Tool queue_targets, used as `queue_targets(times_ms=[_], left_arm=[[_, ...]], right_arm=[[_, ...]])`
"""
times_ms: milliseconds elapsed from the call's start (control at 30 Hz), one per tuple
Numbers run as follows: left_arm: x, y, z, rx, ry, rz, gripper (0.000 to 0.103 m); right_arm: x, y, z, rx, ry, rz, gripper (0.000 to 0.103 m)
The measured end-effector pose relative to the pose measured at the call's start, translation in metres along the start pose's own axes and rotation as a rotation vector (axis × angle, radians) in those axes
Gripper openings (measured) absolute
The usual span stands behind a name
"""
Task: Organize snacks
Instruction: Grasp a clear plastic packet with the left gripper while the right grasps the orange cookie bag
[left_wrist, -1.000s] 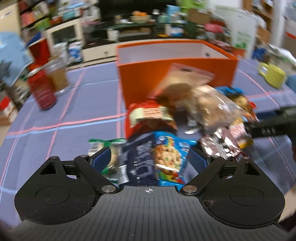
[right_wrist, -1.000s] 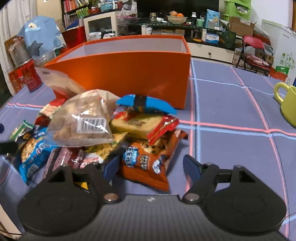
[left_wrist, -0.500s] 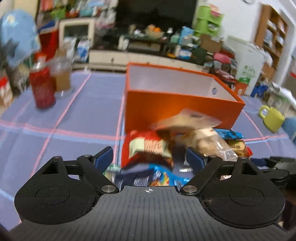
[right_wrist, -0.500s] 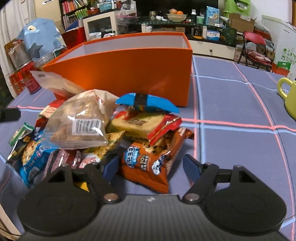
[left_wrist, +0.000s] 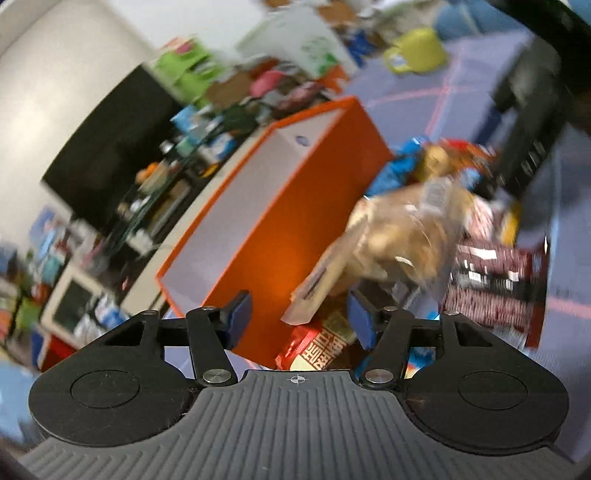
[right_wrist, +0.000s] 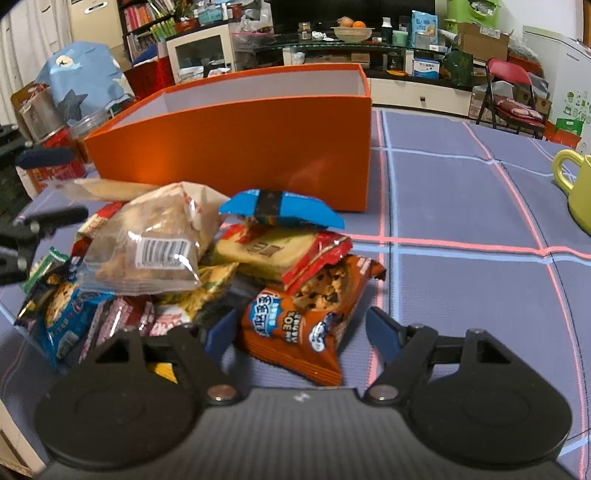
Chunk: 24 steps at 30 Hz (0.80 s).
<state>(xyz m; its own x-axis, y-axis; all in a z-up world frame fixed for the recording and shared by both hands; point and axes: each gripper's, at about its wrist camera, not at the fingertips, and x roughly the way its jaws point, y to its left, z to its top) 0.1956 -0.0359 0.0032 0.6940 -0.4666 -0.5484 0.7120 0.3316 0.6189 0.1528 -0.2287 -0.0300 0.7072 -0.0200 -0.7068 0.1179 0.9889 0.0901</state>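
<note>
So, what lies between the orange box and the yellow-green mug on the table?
In the right wrist view, only bare purple-blue tablecloth with pink and light-blue lines lies between the orange box and the yellow-green mug.

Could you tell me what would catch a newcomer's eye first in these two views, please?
The big orange box stands open at the middle of the purple checked tablecloth. A heap of snack packets lies just in front of it, with a clear bag of biscuits on top and a brown cookie packet nearest the right hand-held gripper.
</note>
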Motion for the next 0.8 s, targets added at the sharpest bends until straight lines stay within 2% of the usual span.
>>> queue_targets(times_ms=[133,167,267,333,367,433,533,633,800], left_arm=[[0.017,-0.006,0.005,0.062,0.003,-0.015,0.019],[0.024,-0.007,0.007,0.064,0.013,-0.023,0.0],[0.035,-0.004,0.012,-0.005,0.036,-0.042,0.0],[0.035,0.002,0.015,-0.083,0.042,-0.035,0.0],[0.032,0.005,0.015,-0.127,0.039,-0.033,0.0],[0.026,0.011,0.016,-0.209,0.041,-0.003,0.0],[0.013,0.018,0.016,-0.323,0.026,0.059,0.0],[-0.003,0.018,0.019,-0.395,-0.001,0.123,0.0],[-0.035,0.011,0.03,-0.483,-0.041,0.167,0.0]], right_arm=[[0.003,0.003,0.001,-0.017,0.002,-0.009,0.082],[0.004,0.004,0.001,-0.02,0.004,-0.013,0.082],[0.004,0.005,0.001,-0.026,-0.002,-0.017,0.08],[0.003,0.006,0.001,-0.026,-0.004,-0.028,0.068],[0.003,0.006,0.002,-0.026,-0.003,-0.039,0.066],[0.002,0.003,0.002,-0.012,-0.007,-0.051,0.056],[0.001,-0.002,0.003,0.008,-0.011,-0.051,0.05],[-0.001,-0.006,0.004,0.04,-0.019,-0.044,0.047],[-0.013,-0.007,0.005,0.042,-0.042,-0.05,0.046]])
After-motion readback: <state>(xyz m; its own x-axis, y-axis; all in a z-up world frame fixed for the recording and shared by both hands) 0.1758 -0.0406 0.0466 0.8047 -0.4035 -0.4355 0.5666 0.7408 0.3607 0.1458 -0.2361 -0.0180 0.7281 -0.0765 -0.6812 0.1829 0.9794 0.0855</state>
